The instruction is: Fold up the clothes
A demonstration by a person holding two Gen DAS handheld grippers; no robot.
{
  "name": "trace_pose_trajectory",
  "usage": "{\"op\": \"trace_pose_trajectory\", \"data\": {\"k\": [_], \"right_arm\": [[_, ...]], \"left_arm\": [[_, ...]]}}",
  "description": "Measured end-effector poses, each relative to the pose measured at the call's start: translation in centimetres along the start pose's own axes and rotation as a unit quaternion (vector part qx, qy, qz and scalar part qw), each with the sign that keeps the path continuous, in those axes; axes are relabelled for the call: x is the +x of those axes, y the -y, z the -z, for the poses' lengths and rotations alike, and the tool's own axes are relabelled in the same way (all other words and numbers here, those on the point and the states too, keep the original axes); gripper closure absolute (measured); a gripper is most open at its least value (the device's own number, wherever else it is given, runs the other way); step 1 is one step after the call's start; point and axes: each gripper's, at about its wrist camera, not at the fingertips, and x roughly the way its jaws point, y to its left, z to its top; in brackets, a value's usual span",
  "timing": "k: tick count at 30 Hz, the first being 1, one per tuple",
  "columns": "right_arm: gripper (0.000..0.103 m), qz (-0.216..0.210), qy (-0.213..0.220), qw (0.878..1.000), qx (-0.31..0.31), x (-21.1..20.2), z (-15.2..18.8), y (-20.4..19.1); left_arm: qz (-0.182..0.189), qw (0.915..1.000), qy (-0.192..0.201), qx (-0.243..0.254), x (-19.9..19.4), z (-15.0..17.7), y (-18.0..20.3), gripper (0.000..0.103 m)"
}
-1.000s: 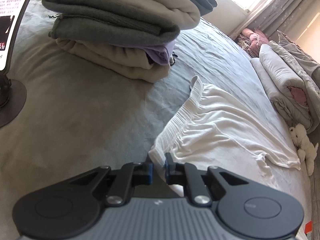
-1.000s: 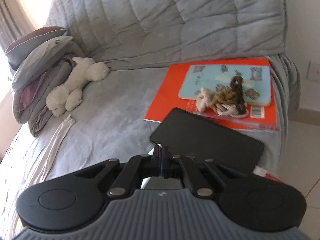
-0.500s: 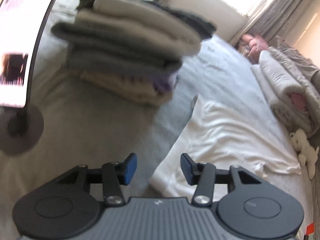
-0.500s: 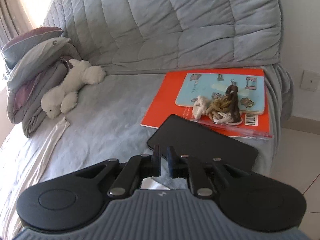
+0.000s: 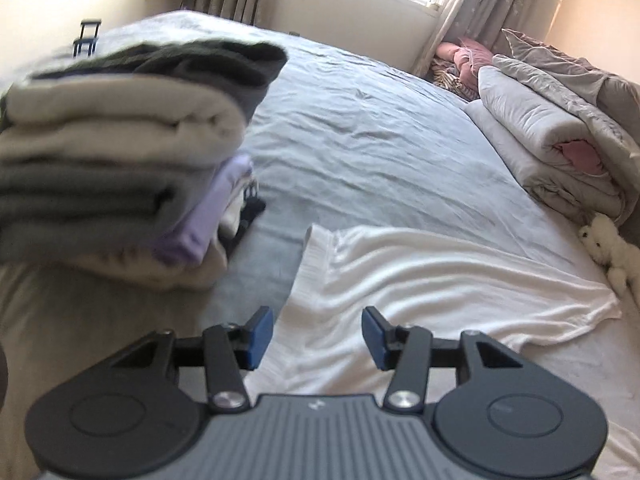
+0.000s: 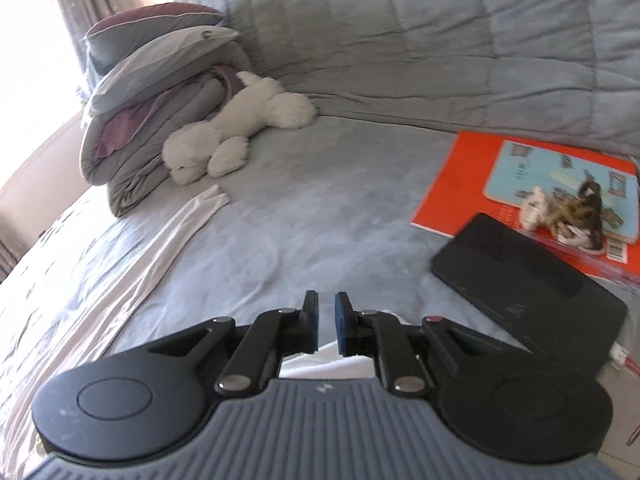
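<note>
Bedroom, grey-blue bed [image 5: 380, 128]. Left view: blurred stack of folded clothes [image 5: 120, 152] at left; left claw [image 5: 317, 338] at bottom centre, pads wide apart, empty, over the white garment [image 5: 432, 276] spread centre-right. Right view: right claw [image 6: 326, 324] at bottom centre, narrow gap, gripping nothing; black tablet [image 6: 528, 288] at right.
</note>
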Motion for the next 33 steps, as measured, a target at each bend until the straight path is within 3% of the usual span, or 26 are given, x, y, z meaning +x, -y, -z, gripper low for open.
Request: {"op": "trace_pose_trajectory", "data": {"k": [11,14,16,20,24,27,29,33], "right_arm": [[0.088,-0.013,-0.004,0.999,-0.046,1.7,0.2,-3.6],[0.082,-0.017,-0.005,0.998,-0.065,2.3,0.3,-4.6],[0.071,-0.02,-0.006,0.997,-0.077,2.7,0.4,-5.3],[0.07,-0.025,-0.007,0.995,-0.101,3.4,0.6,-6.6],[0.07,-0.037,-0.015,0.992,-0.121,3.8,1.0,-7.5],[0.07,-0.048,-0.022,0.989,-0.135,4.0,1.2,-8.0],[0.07,-0.056,-0.027,0.988,-0.144,4.1,1.4,-8.4],[0.07,-0.063,-0.03,0.986,-0.155,4.3,1.6,-9.0]], "left_arm": [[-0.002,0.9998,0.014,-0.011,3.8,-3.7,0.0,0.048],[-0.007,0.9999,0.008,-0.002,5.3,-4.2,-0.1,0.047],[-0.006,0.9999,0.008,0.004,6.0,-4.3,0.0,0.046],[0.005,0.9997,0.007,0.022,7.5,-4.4,0.7,0.045],[-0.018,0.999,-0.004,0.04,9.1,-4.3,1.3,0.045],[-0.023,0.9977,-0.006,0.063,10.4,-4.0,1.8,0.053],[-0.041,0.9939,-0.005,0.103,11.1,-3.6,2.4,0.075],[-0.05,0.9939,0.01,0.098,11.2,-3.8,2.0,0.082]]}}
